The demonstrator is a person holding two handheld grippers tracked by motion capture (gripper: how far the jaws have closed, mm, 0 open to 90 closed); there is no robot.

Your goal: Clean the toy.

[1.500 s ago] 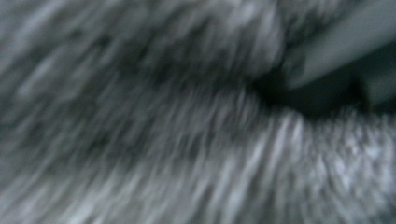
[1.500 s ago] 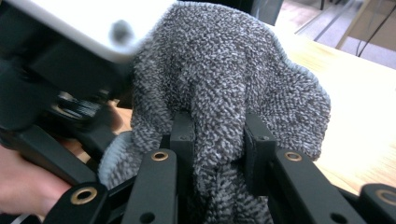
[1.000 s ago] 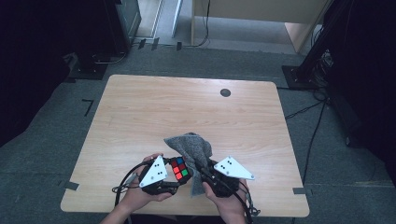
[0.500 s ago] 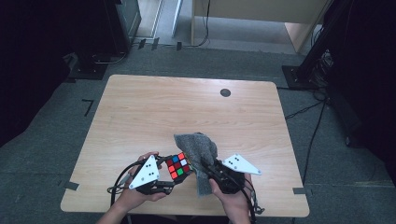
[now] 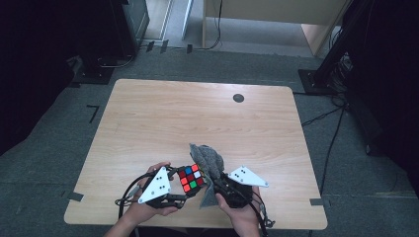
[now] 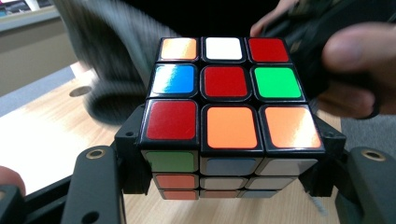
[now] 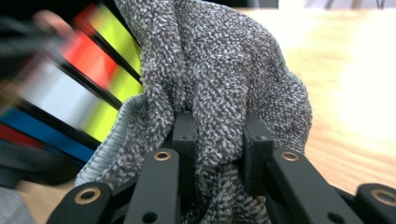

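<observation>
Two grippers work at the table's near edge: the left gripper clamps a colour cube between its jaws, and the right gripper pinches a bunched grey cloth against the cube's right side. Beyond them the wooden table lies bare up to a dark round grommet.

You have one puzzle cube in front of you and one grey cloth. There are two grippers, a left gripper and a right gripper, each with two black jaws. One wooden surface carries it all, with one round dark grommet near its far edge.
</observation>
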